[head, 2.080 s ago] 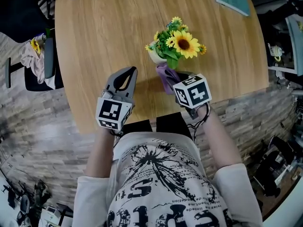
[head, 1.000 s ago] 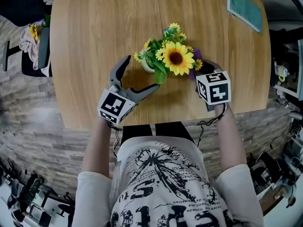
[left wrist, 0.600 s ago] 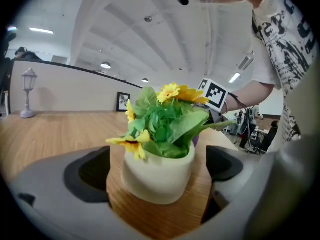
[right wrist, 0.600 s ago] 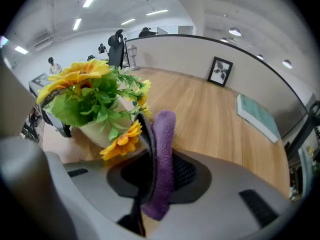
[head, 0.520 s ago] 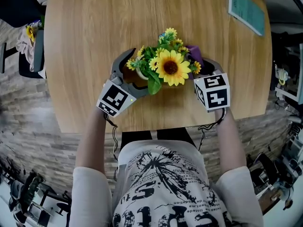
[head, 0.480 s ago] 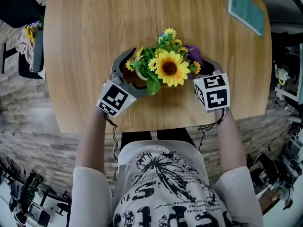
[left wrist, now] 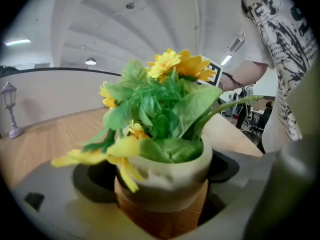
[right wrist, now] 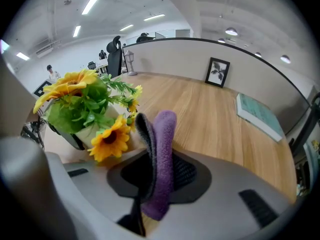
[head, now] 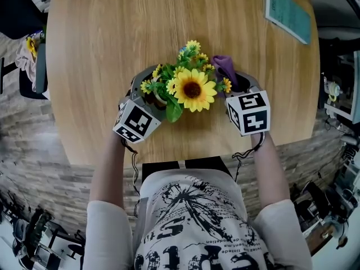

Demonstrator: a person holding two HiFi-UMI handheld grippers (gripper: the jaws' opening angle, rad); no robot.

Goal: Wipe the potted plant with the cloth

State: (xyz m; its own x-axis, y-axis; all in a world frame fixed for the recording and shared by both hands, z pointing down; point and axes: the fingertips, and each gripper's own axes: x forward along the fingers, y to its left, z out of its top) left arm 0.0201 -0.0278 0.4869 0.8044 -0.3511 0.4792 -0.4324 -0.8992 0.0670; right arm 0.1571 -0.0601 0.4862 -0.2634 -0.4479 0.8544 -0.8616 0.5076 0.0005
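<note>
The head view takes in the whole layout: the potted plant (head: pixel 191 89) stands near the front edge of the round wooden table (head: pixel 112 38), with a gripper on each side of it and a teal book (head: pixel 288 13) well beyond it to the right. Flowers hide the pot from above.

The left gripper view shows that cream pot (left wrist: pixel 165 181) sitting between the jaws of the left gripper (head: pixel 145 89). The jaws are spread wide and have just been closing. They lie just beside the pot's sides, with a sliver of table still showing on one side.

The right gripper view shows the right gripper (right wrist: pixel 157 184) closed on a purple cloth (right wrist: pixel 161 154), whose free end stands up out of the jaws just right of the plant. Only this view shows a small framed picture (right wrist: pixel 217 72) against the far wall.

Both forearms reach forward from the body. The left gripper lies low against the plant's left side, and the right tilts down at the table.
</note>
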